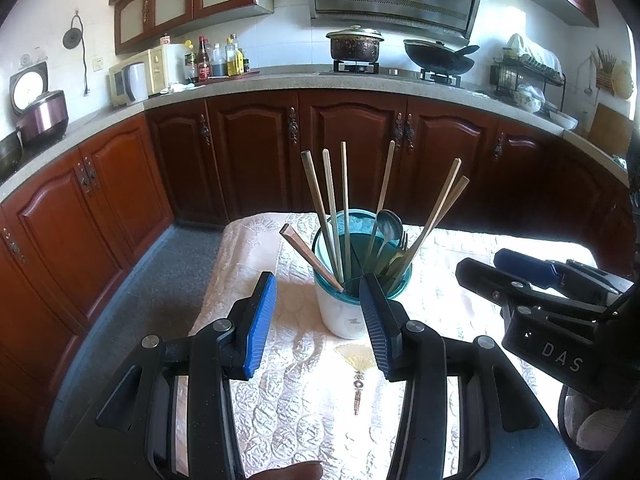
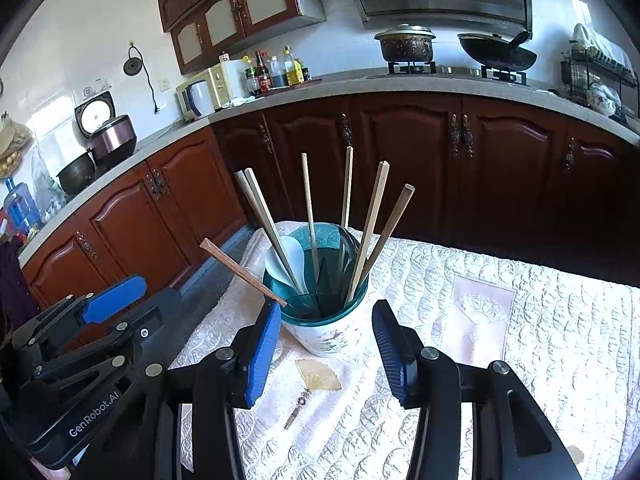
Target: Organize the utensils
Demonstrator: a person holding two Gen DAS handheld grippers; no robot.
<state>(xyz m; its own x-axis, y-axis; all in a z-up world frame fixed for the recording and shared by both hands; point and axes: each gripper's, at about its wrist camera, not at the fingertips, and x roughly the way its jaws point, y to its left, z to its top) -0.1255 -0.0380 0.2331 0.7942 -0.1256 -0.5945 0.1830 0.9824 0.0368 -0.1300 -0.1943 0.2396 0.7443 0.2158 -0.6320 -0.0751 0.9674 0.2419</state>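
Your right gripper [image 1: 476, 266] reads "DAS"; your left gripper [image 2: 154, 294], "GenRobot.AI". Both jaws part-open, empty. Utensil holder [image 1: 344, 308], chopsticks [image 1: 344, 208], spoon [image 1: 389, 225], fork [image 1: 403, 240]: on quilted counter [image 1: 304, 400].

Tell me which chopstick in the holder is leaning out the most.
The darker reddish-brown chopstick on the left side of the utensil holder. It tilts low over the rim toward the left, while the pale chopsticks stand nearly upright.

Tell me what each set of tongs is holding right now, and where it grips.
Nothing. The left tongs and right tongs both stand open before the utensil holder, touching nothing.
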